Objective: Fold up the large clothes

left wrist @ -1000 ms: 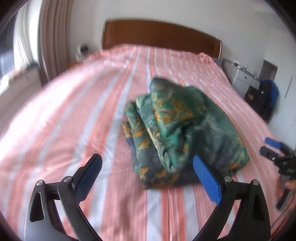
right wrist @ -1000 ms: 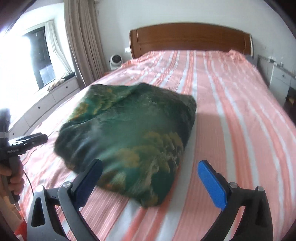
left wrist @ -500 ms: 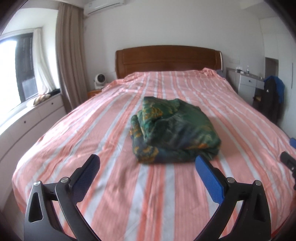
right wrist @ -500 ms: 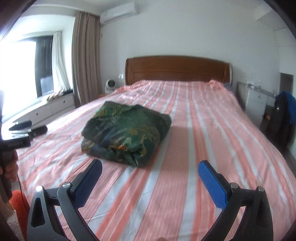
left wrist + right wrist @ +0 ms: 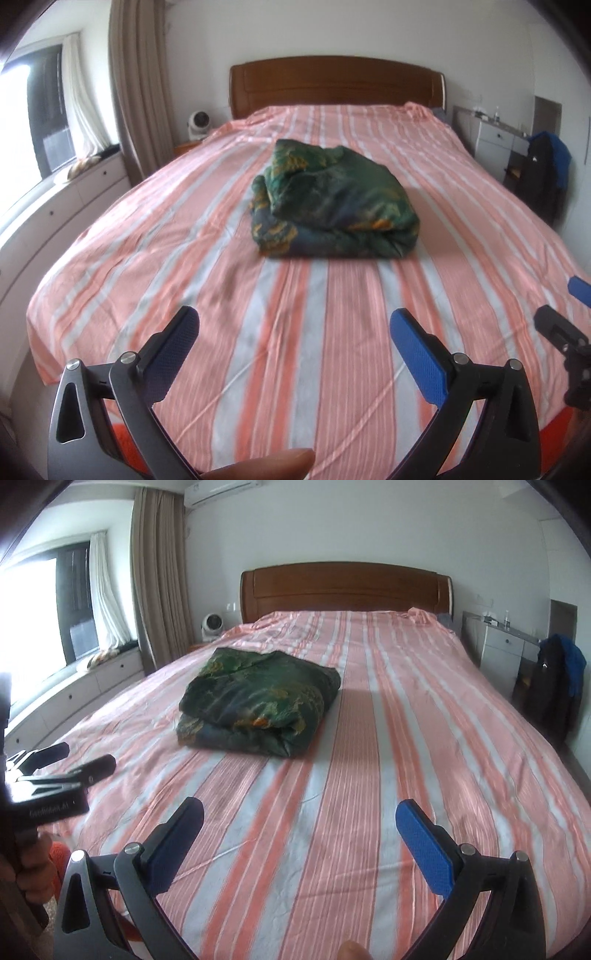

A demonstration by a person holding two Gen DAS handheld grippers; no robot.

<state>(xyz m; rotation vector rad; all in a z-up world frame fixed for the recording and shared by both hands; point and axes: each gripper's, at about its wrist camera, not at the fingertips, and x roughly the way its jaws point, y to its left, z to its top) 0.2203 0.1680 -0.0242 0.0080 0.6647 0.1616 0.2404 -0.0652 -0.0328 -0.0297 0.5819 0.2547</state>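
Observation:
A green patterned garment (image 5: 332, 206) lies folded in a thick bundle in the middle of the bed (image 5: 207, 280), which has a pink and white striped cover. The same folded garment (image 5: 258, 709) shows left of centre in the right wrist view. My left gripper (image 5: 294, 325) is open and empty, well back from the bundle over the foot of the bed. My right gripper (image 5: 299, 816) is open too, with nothing between its blue pads, equally far from the garment. The right gripper (image 5: 565, 317) shows at the right edge of the left wrist view, the left gripper (image 5: 61, 760) at the left edge of the right wrist view.
A wooden headboard (image 5: 336, 85) stands at the far end. A window seat with drawers (image 5: 55, 206) and curtains (image 5: 129, 88) run along the left. A small fan (image 5: 199, 123) sits beside the bed. A white cabinet (image 5: 495, 144) and a dark jacket (image 5: 546, 177) are at the right.
Both grippers have pulled back from the folded garment toward the foot of the bed and risen. The garment now lies farther off and has not changed shape. Both stayed open.

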